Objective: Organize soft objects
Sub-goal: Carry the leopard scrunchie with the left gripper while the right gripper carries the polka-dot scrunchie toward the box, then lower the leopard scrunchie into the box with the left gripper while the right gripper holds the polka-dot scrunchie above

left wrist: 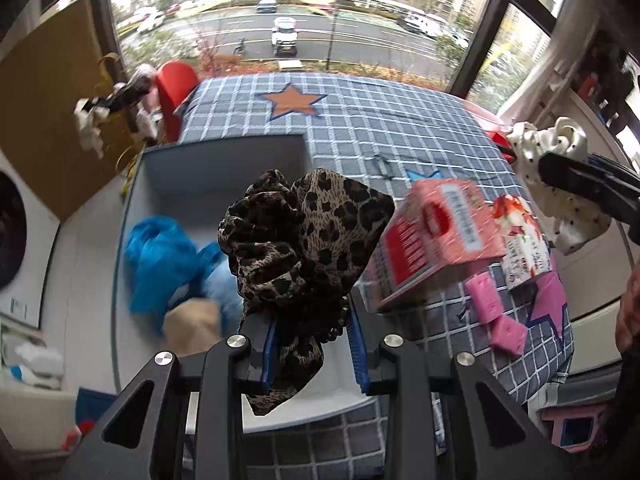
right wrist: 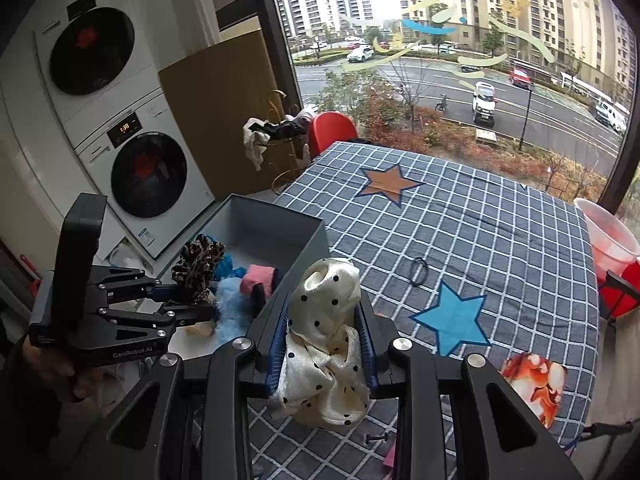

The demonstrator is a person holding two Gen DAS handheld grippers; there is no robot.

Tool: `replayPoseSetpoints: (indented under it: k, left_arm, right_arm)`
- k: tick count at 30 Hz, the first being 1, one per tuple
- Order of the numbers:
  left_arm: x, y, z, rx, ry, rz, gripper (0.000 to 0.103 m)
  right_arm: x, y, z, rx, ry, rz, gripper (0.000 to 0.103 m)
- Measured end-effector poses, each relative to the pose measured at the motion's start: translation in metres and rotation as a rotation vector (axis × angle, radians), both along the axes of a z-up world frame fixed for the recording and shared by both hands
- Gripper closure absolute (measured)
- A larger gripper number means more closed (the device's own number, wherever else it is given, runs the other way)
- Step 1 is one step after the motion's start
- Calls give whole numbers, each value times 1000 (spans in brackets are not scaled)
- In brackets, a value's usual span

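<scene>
My left gripper [left wrist: 310, 320] is shut on a leopard-print scrunchie [left wrist: 304, 236] and holds it over the open grey box [left wrist: 224, 164]. Inside the box lie blue soft items [left wrist: 160, 264] and a beige one [left wrist: 192, 324]. My right gripper [right wrist: 326, 320] is shut on a cream polka-dot scrunchie [right wrist: 324, 340], just right of the box's near corner [right wrist: 312, 240]. In the right wrist view the left gripper [right wrist: 192, 304] hangs over the box with the leopard scrunchie [right wrist: 198, 264]. In the left wrist view the right gripper [left wrist: 556, 184] shows at the right edge with the cream scrunchie [left wrist: 552, 160].
A checked cloth with stars [right wrist: 460, 216] covers the table. On it lie a black hair tie [right wrist: 419, 271], a pink carton [left wrist: 436, 236], a snack packet [left wrist: 520, 240] and pink foam pieces [left wrist: 496, 312]. Stacked washing machines [right wrist: 120, 120] stand left; a red chair [right wrist: 332, 128] is at the far edge.
</scene>
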State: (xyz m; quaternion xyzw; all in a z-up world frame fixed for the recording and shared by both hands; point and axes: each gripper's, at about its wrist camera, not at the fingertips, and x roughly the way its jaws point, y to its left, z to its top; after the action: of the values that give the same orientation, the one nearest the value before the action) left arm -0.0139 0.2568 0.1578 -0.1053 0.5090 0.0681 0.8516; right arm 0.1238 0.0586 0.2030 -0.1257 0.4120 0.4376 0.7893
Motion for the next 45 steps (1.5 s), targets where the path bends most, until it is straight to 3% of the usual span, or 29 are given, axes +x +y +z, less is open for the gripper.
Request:
replayPoseSetpoints:
  k: [6, 15, 24, 37, 45]
  left_arm:
    - [-27, 26, -19, 6, 17, 106, 70]
    - [-39, 35, -44, -23, 48, 132, 70]
    - [-34, 43, -51, -11, 50, 152, 70]
    - [-32, 40, -52, 163, 27, 196, 70]
    - [-28, 39, -55, 153, 25, 187, 70]
  right_arm:
    - [-23, 50, -14, 22, 23, 82, 70]
    - [-52, 110, -59, -1, 115, 152, 70]
    - [-52, 128, -76, -48, 123, 159, 70]
    - [-44, 137, -77, -70, 96, 146, 70]
    - [-42, 138, -76, -75, 84, 140, 70]
